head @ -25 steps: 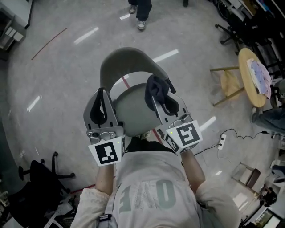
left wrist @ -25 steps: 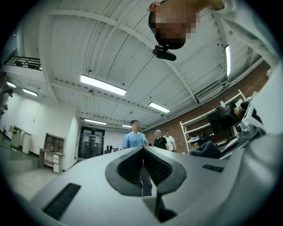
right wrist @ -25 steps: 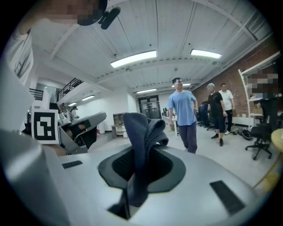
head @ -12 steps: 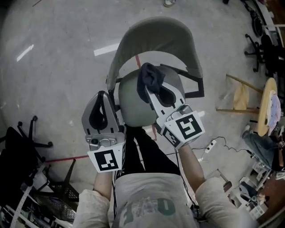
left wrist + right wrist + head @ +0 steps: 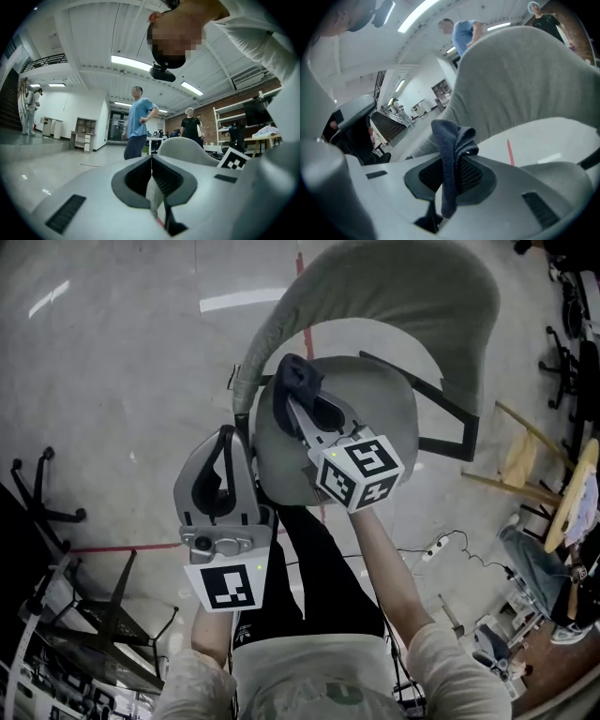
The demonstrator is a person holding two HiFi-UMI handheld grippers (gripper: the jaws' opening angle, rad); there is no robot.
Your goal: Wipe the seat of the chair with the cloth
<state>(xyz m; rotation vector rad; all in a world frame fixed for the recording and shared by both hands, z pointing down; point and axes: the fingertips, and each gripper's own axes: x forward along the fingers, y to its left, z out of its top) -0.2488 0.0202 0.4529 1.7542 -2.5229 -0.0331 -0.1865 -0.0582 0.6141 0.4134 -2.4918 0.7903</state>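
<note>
The right gripper [image 5: 302, 409] reached over the round grey chair seat [image 5: 380, 404], with a bunched dark blue cloth [image 5: 300, 379] pinched at its jaw tips near the seat's left edge (whether the cloth touched the seat could not be told). The left gripper [image 5: 225, 439], jaws together with nothing in them, hung just beside that edge. The curved grey backrest [image 5: 403, 287] arched beyond. A red tape line [image 5: 122, 547] crossed the grey concrete floor [image 5: 112, 381].

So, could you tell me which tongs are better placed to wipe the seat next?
Right. The right tongs are shut on the cloth above the seat; the left tongs are shut, empty, beside it.
</note>
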